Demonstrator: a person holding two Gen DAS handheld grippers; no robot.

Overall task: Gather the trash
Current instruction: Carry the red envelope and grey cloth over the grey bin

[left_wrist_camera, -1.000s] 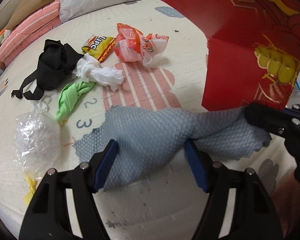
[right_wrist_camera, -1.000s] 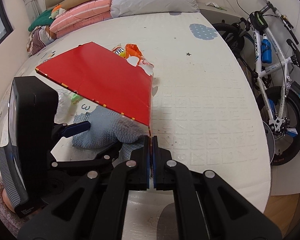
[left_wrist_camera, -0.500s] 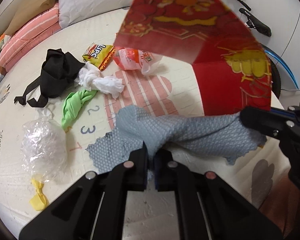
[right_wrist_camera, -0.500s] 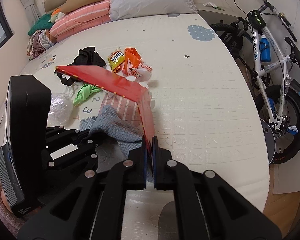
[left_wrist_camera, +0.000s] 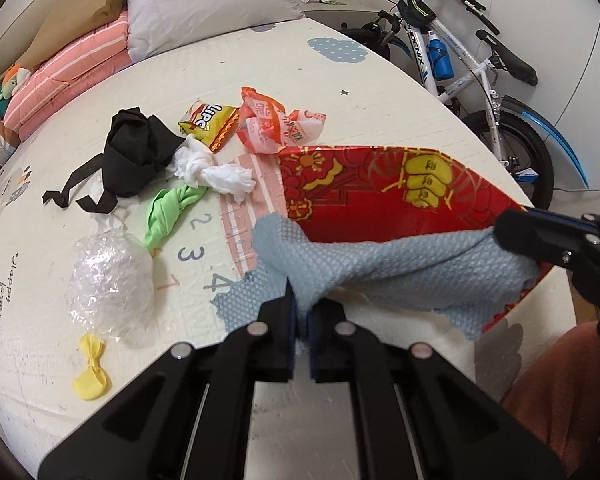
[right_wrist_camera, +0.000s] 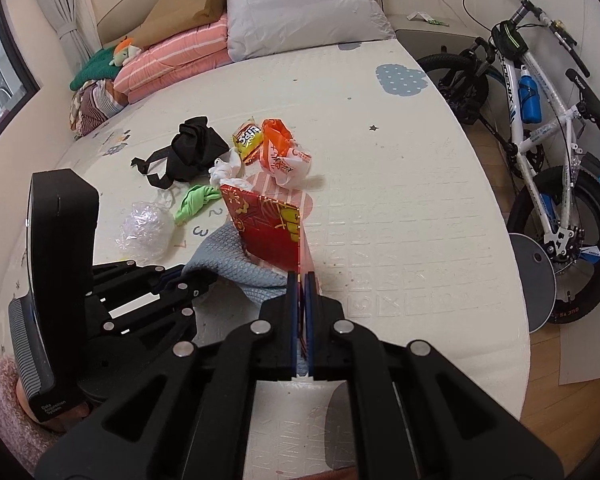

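Over the cream play mat (left_wrist_camera: 380, 92), left gripper (left_wrist_camera: 300, 316) fingers clamp the blue-grey waffle-weave cloth (left_wrist_camera: 380, 264), apparently to bag it, while right gripper (right_wrist_camera: 301, 280) fingers pinch the red-and-gold paper bag (right_wrist_camera: 272, 228).

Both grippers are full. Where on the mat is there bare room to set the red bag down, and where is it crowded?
Bare mat runs from the orange-white wrapper and red bag to the edge by the bicycle, and up to the grey pillow. Crowded: black cloth, green rag and bubble wrap cluster left.
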